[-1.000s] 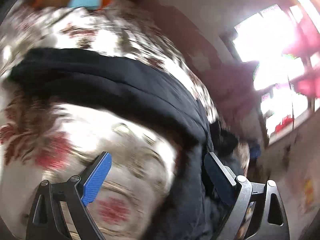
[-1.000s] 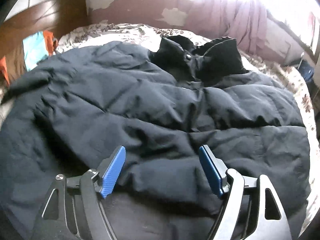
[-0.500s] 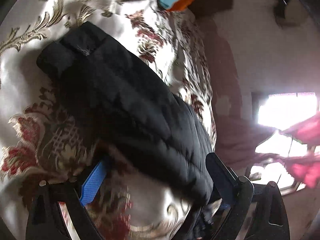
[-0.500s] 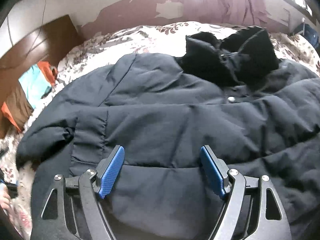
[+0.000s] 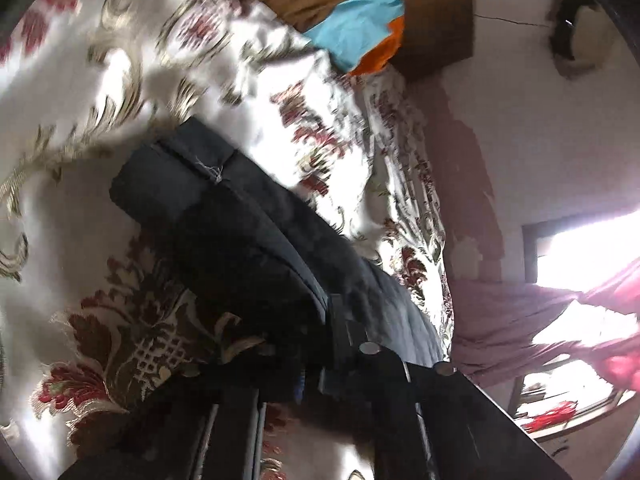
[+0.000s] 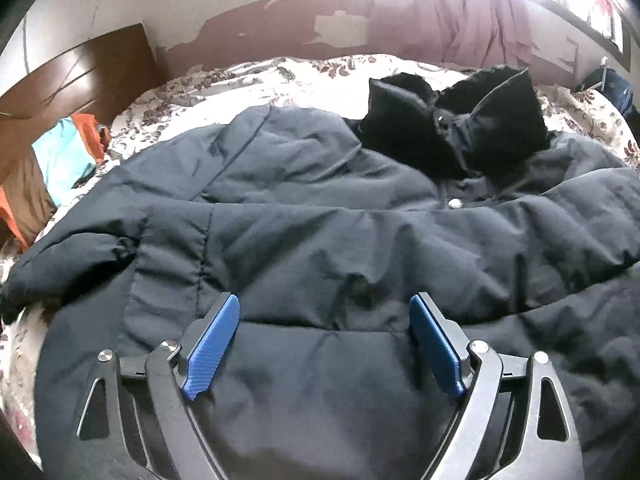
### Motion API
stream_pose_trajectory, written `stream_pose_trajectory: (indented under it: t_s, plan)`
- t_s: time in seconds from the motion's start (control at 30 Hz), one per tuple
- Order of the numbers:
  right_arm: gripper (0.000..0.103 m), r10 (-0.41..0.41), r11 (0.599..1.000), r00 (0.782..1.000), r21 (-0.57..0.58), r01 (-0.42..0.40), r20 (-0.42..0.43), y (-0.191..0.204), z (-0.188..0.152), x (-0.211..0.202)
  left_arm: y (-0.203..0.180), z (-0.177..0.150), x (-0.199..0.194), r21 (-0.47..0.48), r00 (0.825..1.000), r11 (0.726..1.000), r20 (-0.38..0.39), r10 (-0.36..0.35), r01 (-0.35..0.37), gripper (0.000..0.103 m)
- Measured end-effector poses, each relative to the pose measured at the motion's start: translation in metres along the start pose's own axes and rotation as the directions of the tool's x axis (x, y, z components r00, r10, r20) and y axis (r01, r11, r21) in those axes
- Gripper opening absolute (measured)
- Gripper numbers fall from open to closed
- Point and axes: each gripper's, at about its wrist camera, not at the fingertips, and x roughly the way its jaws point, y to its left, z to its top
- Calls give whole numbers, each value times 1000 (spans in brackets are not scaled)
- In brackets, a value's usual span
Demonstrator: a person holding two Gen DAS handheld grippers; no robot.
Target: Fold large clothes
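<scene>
A bed with a floral cream-and-red bedspread (image 6: 248, 80) stands beneath a peeling maroon wall (image 6: 280, 32). A puffy dark navy quilted jacket (image 6: 320, 232) lies spread across it, collar up. The left tool (image 5: 316, 376) is clamped on its sleeve (image 5: 224, 216); the right tool (image 6: 324, 344) hovers spread wide over the jacket.

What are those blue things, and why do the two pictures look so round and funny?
A person holds a grabbing tool in each hand, and each tool carries a wide round camera looking along its two fingers. In the right tool's picture, the blue pieces are its fingers, spread open above a dark puffy jacket lying on a flowery bedspread. The left tool's picture is blurry: its fingers are closed on the jacket's sleeve, which stretches across the bedspread. Some bright orange and blue cloth sits near the headboard.
</scene>
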Motion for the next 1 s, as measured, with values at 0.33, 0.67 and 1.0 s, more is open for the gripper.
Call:
stream_pose_trajectory:
  t_s: [0.33,0.67,1.0]
  plan:
    - [83,40,992,992,117,-54,122,-67,8,-82,-116,-7,-63,310,983,943,99,-154,117,7]
    - [83,0,982,983,185,-35,186,-148,-18,-143,-259,-114,-111,681,961,707,15,-275,192,7]
    - [83,-56,958,981,287,0,187,-217,-59,-148,-328,-255,-94,846,952,453,-186,-243,281,7]
